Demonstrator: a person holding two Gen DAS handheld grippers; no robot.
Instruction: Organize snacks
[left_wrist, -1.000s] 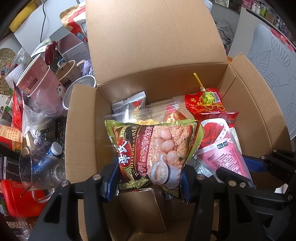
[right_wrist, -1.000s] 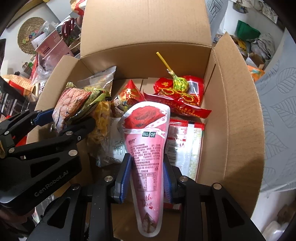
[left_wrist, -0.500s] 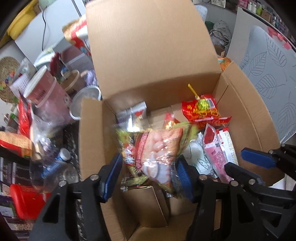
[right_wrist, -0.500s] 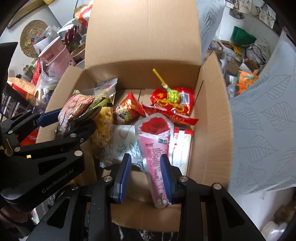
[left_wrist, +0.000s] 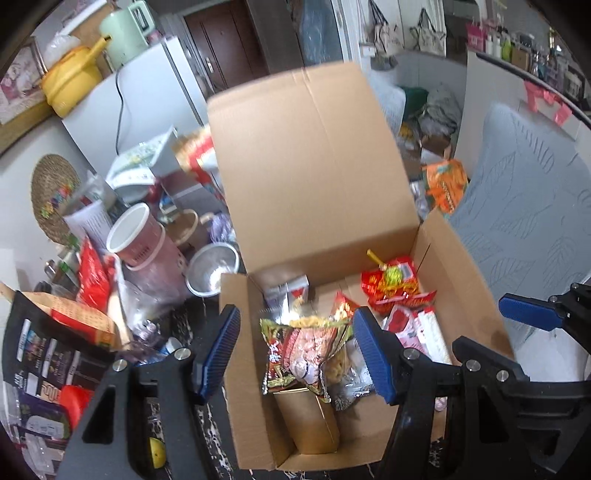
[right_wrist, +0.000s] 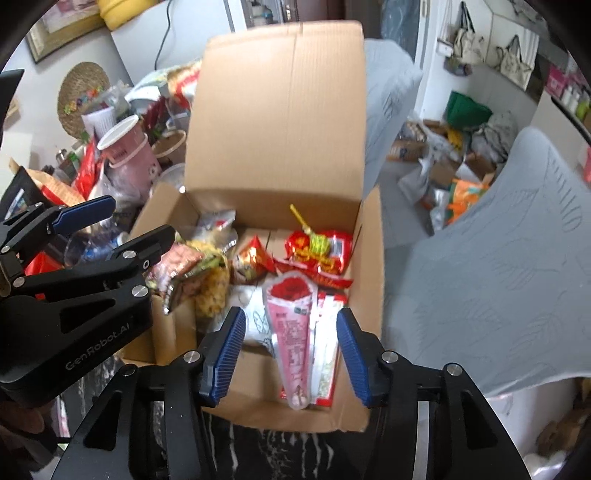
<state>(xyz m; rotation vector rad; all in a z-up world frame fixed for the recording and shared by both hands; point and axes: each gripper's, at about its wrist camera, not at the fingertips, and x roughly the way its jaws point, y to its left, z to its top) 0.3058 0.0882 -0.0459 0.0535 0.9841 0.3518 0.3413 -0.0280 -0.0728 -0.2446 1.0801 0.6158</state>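
Observation:
An open cardboard box (left_wrist: 461, 266) holds several snack packs. A green and brown snack bag (left_wrist: 303, 354) lies in its near left part, leaning on an inner flap. My left gripper (left_wrist: 297, 325) hovers above it, its jaws opening, and the blue pads do not touch the bag. A pink cone-shaped pack (right_wrist: 291, 332) leans on the box's near wall. My right gripper (right_wrist: 290, 315) hangs over that pack, jaws opening, pads clear of it. A red packet with a green lollipop (right_wrist: 317, 247) lies at the back of the box.
The box's tall rear flap (left_wrist: 306, 155) stands upright. Left of the box are stacked pink cups (left_wrist: 140, 240), a metal bowl (left_wrist: 212, 269) and assorted bags. A grey leaf-patterned cushion (left_wrist: 524, 206) is on the right. A white fridge (left_wrist: 147, 92) stands behind.
Both grippers let go of their packs and opened. They rose up and back from the box, leaving the snack bag and the pink cone pack lying inside.

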